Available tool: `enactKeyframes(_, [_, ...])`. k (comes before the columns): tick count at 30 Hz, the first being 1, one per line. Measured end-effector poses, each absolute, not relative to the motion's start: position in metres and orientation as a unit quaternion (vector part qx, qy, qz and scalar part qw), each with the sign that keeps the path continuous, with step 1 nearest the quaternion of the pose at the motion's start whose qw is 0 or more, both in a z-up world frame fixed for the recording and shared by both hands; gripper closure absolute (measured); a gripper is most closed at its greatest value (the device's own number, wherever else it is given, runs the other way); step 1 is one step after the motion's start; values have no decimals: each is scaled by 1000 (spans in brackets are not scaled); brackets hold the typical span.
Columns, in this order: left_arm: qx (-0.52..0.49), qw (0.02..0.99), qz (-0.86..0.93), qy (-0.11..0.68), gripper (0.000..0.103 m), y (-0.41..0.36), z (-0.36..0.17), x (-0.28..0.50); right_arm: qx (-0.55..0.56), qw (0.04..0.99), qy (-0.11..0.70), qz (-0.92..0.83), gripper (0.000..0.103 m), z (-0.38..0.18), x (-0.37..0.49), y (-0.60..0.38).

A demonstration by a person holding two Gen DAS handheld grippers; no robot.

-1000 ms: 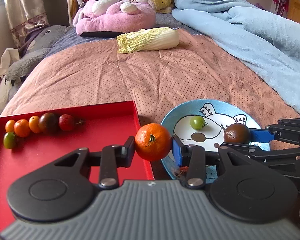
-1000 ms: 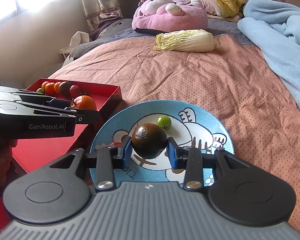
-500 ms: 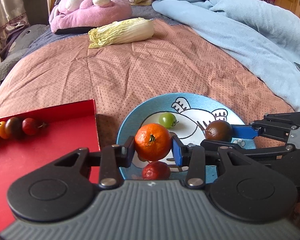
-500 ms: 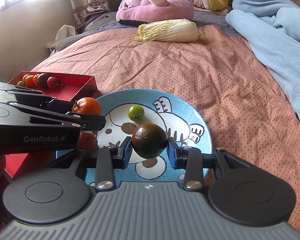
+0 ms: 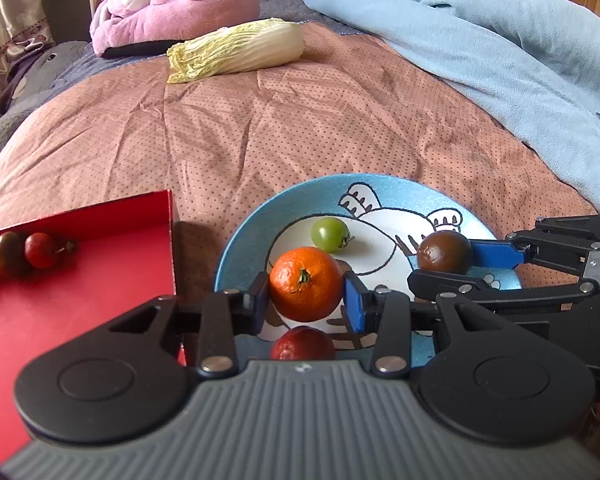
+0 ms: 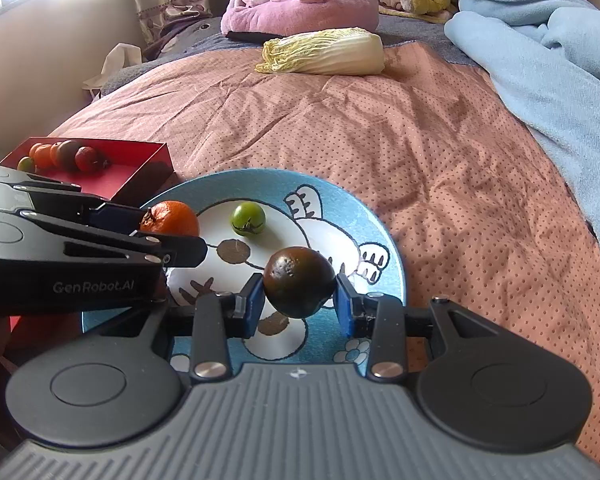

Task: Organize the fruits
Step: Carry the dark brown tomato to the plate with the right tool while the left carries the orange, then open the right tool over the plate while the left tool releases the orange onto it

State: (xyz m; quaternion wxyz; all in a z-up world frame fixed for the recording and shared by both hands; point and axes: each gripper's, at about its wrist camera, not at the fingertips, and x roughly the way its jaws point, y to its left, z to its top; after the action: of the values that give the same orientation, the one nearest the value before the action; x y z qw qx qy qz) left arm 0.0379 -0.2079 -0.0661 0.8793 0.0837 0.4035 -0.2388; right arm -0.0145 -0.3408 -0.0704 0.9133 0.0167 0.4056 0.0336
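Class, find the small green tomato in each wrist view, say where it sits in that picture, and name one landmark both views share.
Left wrist view: the green tomato lies on the blue plate, just above the orange fruit held by the left gripper.
Right wrist view: the green tomato lies on the plate's white centre, upper left of the right gripper.
Shared landmark: the napa cabbage beyond the plate.

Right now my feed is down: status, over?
Left tool shut on orange tomato, right tool on dark tomato. Both over blue plate. Green tomato there.
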Motion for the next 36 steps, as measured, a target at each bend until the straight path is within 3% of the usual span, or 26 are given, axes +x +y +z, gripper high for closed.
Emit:
enactKeyframes(16, [85, 878, -243, 404, 60, -209, -64, 34, 16, 911, 410, 25, 59, -71, -19, -343])
enactKeyframes(19, [84, 879, -241, 402, 60, -209, -61, 32, 16, 913, 407, 18, 51, -69, -21, -344])
enactKeyframes(21, [77, 880, -242, 401, 60, -207, -58, 32, 11, 916, 402, 14, 24, -67, -22, -344])
enactKeyframes(22, [74, 880, -243, 402, 60, -207, -57, 33, 10, 918, 396, 15, 20, -65, -24, -343])
enactKeyframes(36, [67, 885, -250, 387, 60, -200, -41, 21, -13, 926, 376, 22, 18, -49, -34, -331])
